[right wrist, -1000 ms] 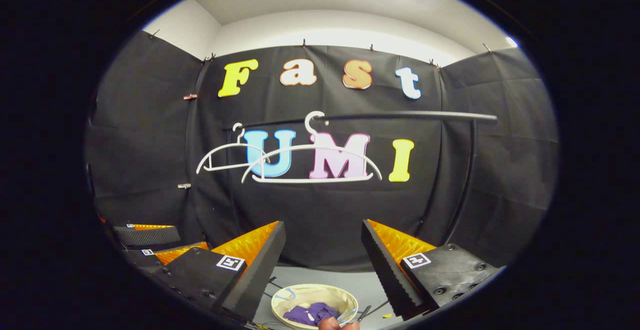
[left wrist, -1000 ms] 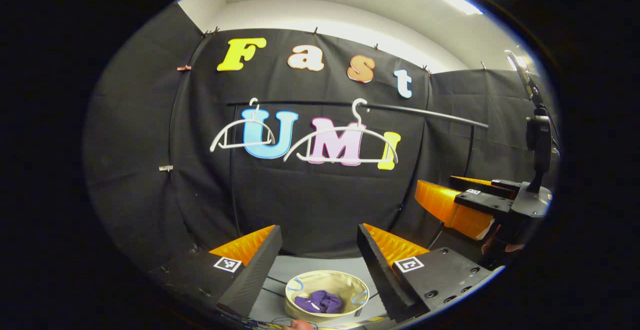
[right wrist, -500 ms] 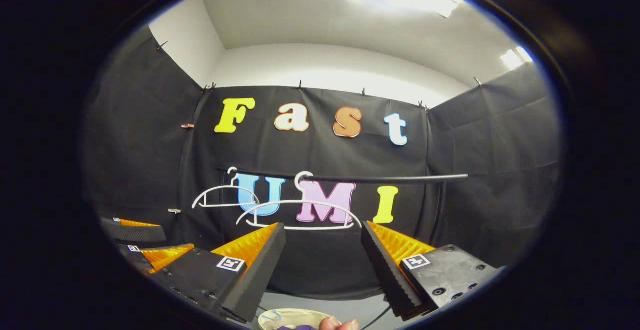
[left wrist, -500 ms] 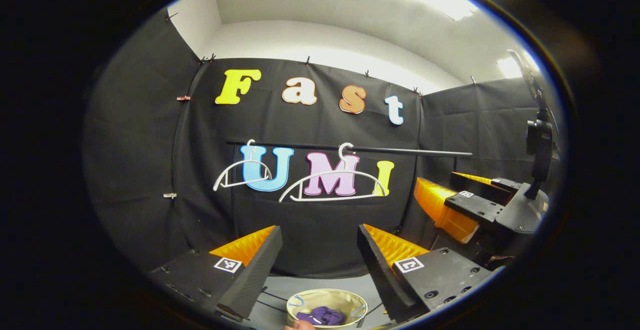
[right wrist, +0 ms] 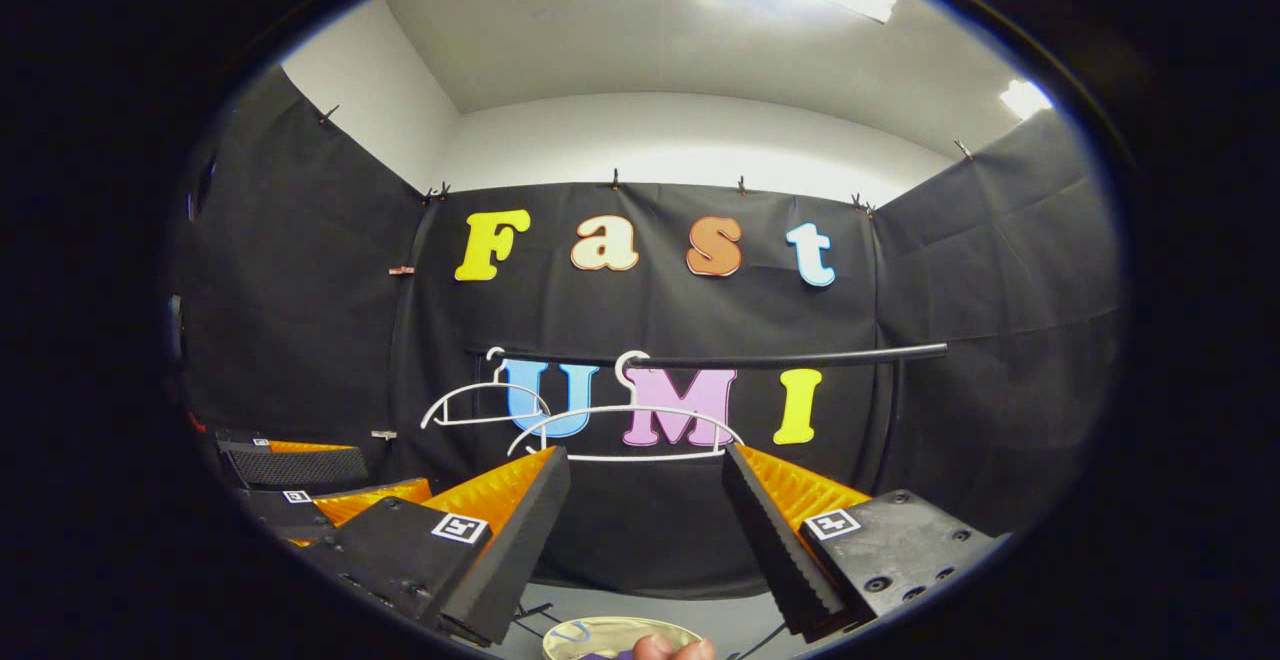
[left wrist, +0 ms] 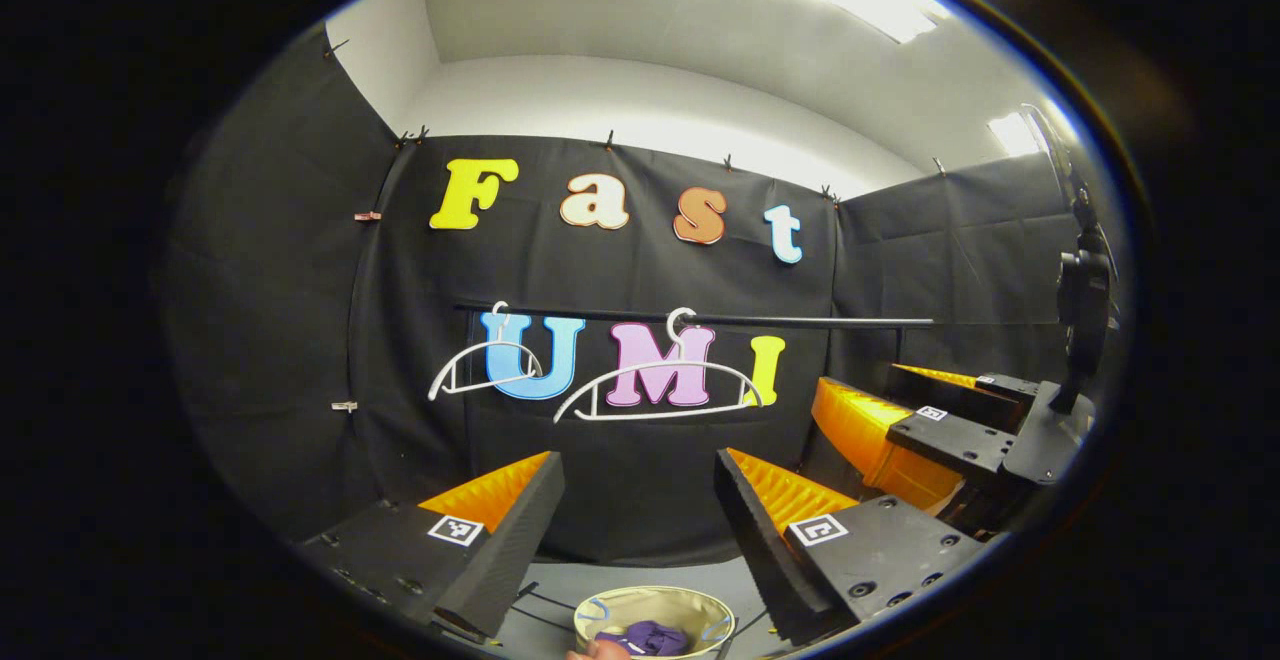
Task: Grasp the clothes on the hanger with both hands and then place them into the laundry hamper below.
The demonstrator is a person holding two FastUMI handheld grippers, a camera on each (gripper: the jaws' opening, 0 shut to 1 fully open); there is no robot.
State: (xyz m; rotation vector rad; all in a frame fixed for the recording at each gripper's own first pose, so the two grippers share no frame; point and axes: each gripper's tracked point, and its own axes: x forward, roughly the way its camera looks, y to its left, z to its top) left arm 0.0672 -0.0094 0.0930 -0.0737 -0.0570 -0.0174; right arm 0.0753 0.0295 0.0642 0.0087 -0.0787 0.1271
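In the left gripper view, the left gripper is spread wide with nothing between its fingers. Far off, a rail carries two bare hangers: a small one at left and a larger one just right of it, with bare rail beyond. Low and near, the hamper holds the purple clothes; a fingertip touches its near rim. At right, the right gripper is likewise spread, holding nothing.
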